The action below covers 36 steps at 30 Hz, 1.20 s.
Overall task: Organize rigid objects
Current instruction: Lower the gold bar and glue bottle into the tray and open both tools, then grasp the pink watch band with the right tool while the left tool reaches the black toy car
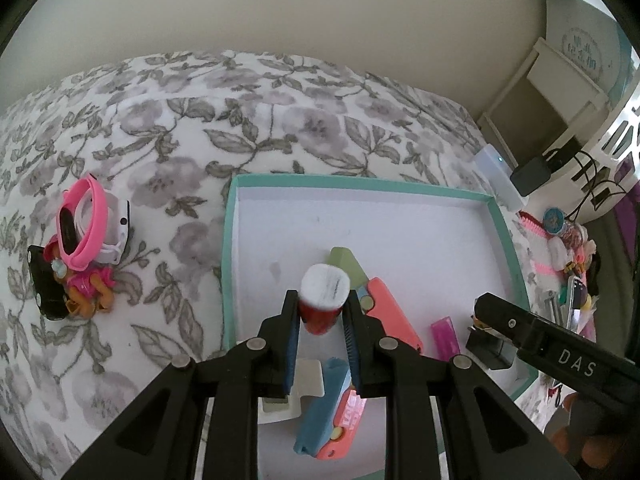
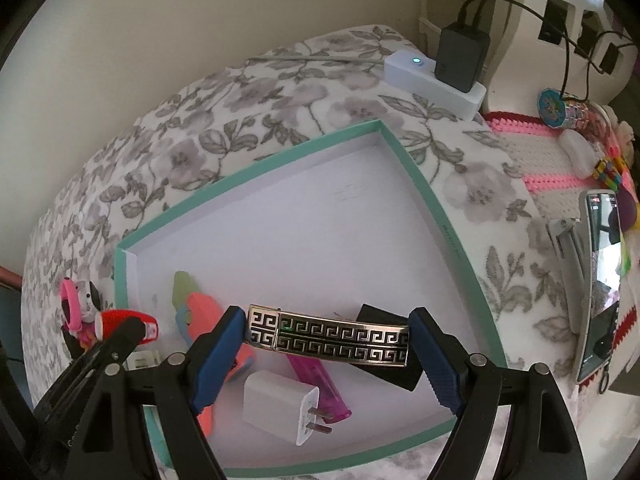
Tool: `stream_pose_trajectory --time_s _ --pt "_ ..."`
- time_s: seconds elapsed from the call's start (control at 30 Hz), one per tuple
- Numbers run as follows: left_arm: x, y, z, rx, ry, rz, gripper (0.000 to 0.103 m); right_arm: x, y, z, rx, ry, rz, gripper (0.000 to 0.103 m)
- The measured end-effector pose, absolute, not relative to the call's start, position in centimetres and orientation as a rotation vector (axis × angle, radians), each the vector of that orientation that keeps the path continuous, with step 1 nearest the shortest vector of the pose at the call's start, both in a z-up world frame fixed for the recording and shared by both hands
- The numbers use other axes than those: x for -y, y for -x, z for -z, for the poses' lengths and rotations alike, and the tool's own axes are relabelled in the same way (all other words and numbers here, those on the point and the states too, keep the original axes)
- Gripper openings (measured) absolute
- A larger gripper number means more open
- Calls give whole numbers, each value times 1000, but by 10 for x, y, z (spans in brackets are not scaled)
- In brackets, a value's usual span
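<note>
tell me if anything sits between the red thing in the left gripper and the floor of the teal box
Partly. The left gripper holds the red white-capped cylinder over the near end of the teal box, where a blue piece, a coral folding tool and a white charger lie. The far half of the box floor is bare.

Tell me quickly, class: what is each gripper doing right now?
Left gripper: closed on the small red cylinder with a white cap, above the teal-rimmed white tray.
Right gripper: holding the shiny metal buckle with black key pattern by its ends.
</note>
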<state>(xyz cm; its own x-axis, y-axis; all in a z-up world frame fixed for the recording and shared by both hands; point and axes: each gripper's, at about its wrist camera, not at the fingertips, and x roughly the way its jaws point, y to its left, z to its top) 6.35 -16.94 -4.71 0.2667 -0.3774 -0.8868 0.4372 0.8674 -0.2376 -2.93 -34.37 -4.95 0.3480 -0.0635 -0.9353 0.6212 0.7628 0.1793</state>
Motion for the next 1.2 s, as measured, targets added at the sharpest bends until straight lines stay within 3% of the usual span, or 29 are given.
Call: stream_pose_trajectory --time_s 0.03,0.1,0.17,0.3,0.87,0.97,1.07,1.13,1.2 --pt "169 -63 47 -1180 -62 548 26 343 29 50 -1142 -570 475 85" --pt "169 -64 46 -1178 -70 541 42 342 29 51 -1147 -568 473 85" --pt "167 -65 45 -1175 -65 533 47 342 29 52 -1151 -569 472 85" --pt "163 -68 43 -1186 -49 510 55 341 27 54 -1161 -566 466 85" --pt "130 -82 29 -1149 -33 318 70 331 21 44 -1147 -505 442 88" --pt "122 -85 28 -1139 -36 273 80 329 20 40 -1144 -492 439 88" --pt "117 -87 28 -1126 -51 229 81 323 18 36 -1133 -468 431 88" --pt "113 -89 29 -1119 -67 203 83 318 16 35 -1129 -455 420 100" --pt "109 -90 30 -1112 -83 177 95 313 14 36 -1132 -443 406 103"
